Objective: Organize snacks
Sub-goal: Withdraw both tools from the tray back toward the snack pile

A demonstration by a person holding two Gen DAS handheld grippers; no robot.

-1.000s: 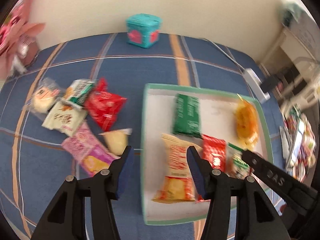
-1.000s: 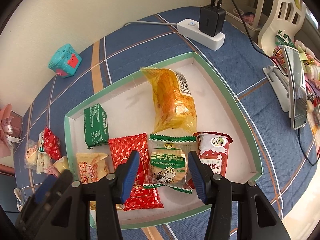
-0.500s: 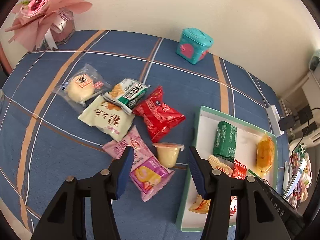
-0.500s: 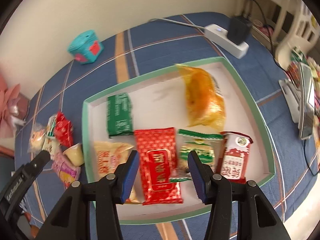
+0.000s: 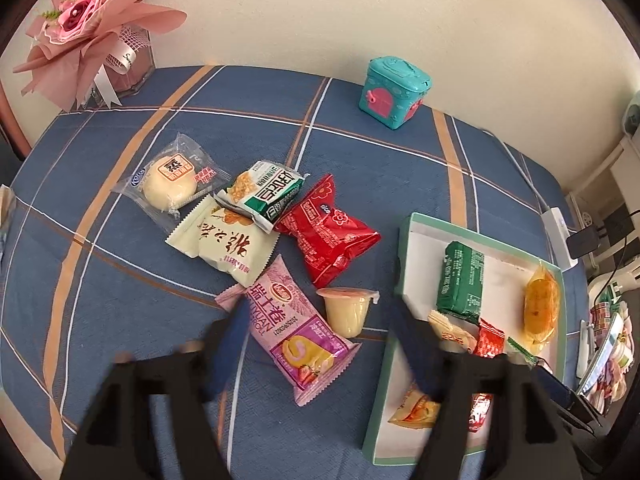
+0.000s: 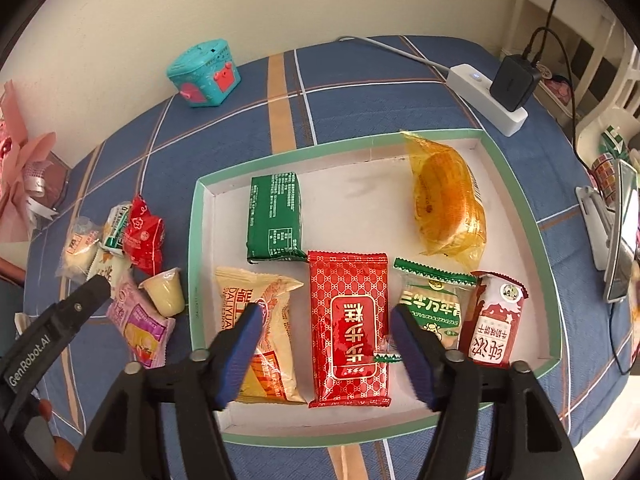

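Observation:
A green-rimmed white tray [image 6: 516, 196] holds several packets: a green one [image 6: 274, 216], an orange one [image 6: 448, 200], a red one [image 6: 348, 324], a yellow one [image 6: 262, 328] and others. My right gripper [image 6: 324, 320] is open and empty above the red packet. Loose snacks lie left of the tray [image 5: 404, 256]: a pink packet [image 5: 292, 328], a jelly cup [image 5: 347, 310], a red packet [image 5: 328, 232], a white packet [image 5: 226, 242], a green-white packet [image 5: 266, 192] and a bun [image 5: 170, 180]. My left gripper [image 5: 316, 332] is open and empty above the pink packet and jelly cup.
A teal toy box [image 5: 394, 92] stands at the table's back. A pink bouquet [image 5: 88, 28] stands at the back left. A white power strip with a black charger [image 6: 496, 92] lies behind the tray. A phone on a stand [image 6: 620, 232] is at the right edge.
My left gripper has swung left from over the tray to over the loose snacks. My right gripper has shifted left, from the green-white packet to the red one.

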